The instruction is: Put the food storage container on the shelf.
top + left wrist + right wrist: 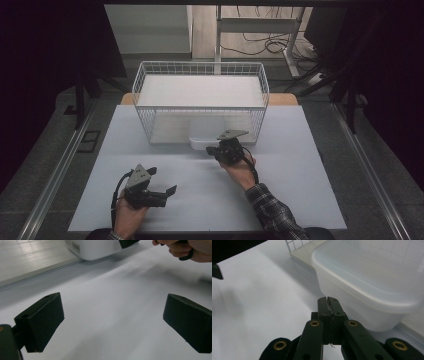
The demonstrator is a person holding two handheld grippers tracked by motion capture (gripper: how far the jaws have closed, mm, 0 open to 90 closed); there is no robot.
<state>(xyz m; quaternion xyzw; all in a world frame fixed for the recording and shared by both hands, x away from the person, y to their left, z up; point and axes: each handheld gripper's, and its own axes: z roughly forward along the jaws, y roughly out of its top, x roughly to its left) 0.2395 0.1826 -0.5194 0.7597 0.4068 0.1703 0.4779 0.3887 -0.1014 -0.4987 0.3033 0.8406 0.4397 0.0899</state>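
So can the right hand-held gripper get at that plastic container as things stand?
Probably yes: the right hand-held gripper sits just beside the translucent plastic container, nothing between them, but its jaws are shut and must open first.

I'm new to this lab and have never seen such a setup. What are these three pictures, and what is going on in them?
A person sits at a white table, holding a hand-operated gripper in each hand. One picture looks down from above; the other two come from cameras riding on the grippers. The left gripper is open over bare table, its two black fingers wide apart and holding nothing. The right gripper is shut, with nothing visible between its fingers, and sits close to a white plastic tub. Behind the tub stands a white wire basket.
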